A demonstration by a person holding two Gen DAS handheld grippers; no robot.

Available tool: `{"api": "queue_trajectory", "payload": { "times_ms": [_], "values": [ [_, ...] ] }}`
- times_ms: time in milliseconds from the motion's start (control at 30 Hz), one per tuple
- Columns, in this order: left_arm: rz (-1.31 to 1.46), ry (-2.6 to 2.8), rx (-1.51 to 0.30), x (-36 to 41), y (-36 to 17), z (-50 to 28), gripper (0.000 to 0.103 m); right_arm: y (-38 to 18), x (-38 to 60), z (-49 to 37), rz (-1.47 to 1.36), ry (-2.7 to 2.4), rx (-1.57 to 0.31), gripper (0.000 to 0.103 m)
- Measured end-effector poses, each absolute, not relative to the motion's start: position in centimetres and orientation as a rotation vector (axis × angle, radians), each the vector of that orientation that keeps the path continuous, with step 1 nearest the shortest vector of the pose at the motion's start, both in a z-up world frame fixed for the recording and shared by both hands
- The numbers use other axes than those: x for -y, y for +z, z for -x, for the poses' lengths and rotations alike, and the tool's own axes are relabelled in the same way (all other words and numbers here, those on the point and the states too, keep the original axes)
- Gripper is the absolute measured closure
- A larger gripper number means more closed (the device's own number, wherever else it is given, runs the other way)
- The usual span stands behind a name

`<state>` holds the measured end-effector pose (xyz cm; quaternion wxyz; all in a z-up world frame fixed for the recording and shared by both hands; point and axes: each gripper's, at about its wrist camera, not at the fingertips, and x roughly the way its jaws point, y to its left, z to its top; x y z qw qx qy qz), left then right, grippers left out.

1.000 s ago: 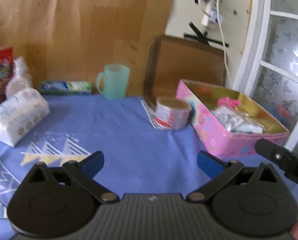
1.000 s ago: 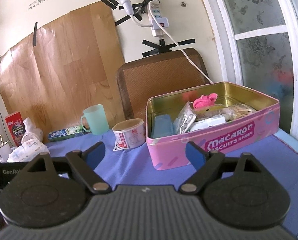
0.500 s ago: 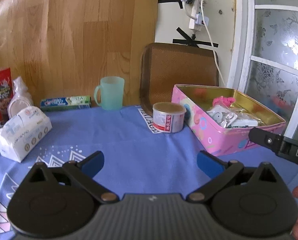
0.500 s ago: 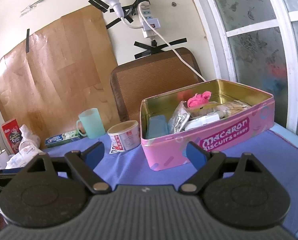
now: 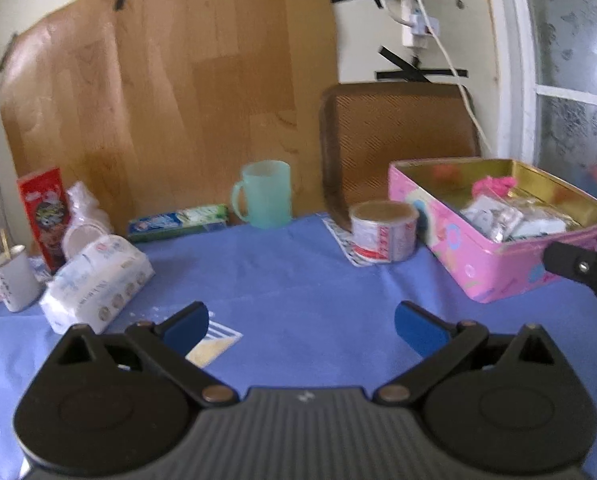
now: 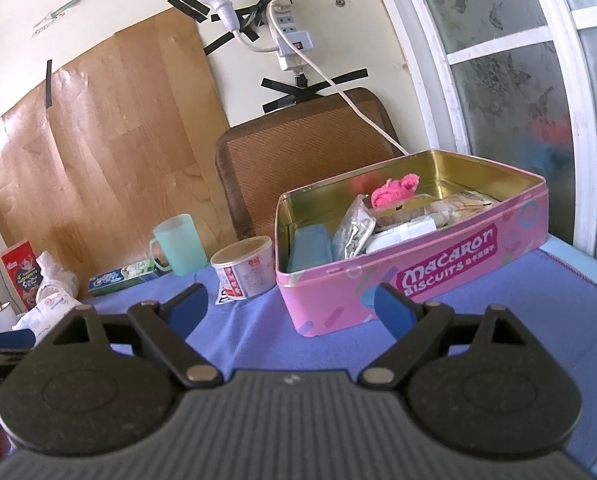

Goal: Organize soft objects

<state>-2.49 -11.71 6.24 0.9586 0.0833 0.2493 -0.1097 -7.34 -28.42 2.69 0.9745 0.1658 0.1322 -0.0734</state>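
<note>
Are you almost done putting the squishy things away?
Partly, it seems. The pink tin already holds a fuzzy pink thing, a blue pad and some packets. Nothing is in hand: the left gripper and right gripper both hover with jaws open and empty. The soft tissue pack lies out on the blue cloth, far from the tin, so it looks left to do.

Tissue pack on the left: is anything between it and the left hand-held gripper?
Nothing visible. The left hand-held gripper is open and empty, and only bare blue tablecloth separates it from the tissue pack. The small white cup stands left of the pack, off the path.
</note>
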Motion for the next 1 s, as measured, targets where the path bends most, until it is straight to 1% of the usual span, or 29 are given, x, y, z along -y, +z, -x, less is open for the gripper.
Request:
{"api": "queue_trajectory", "payload": {
  "times_ms": [167,267,1000],
  "values": [
    [-0.124,-0.294,-0.604,11.7,5.9,1.9,0.000,2.4,28.7,7.3,-0.349,-0.151,-0.277,0.010],
    [-0.113,-0.306,-0.630,11.6,5.7,1.8,0.000,2.3,28.8,7.4,-0.348,-0.154,-0.276,0.010],
    [-0.141,-0.337,-0.696,12.9,4.7,1.3,0.000,1.3,29.7,7.2,-0.380,-0.151,-0.304,0.010]
  ]
}}
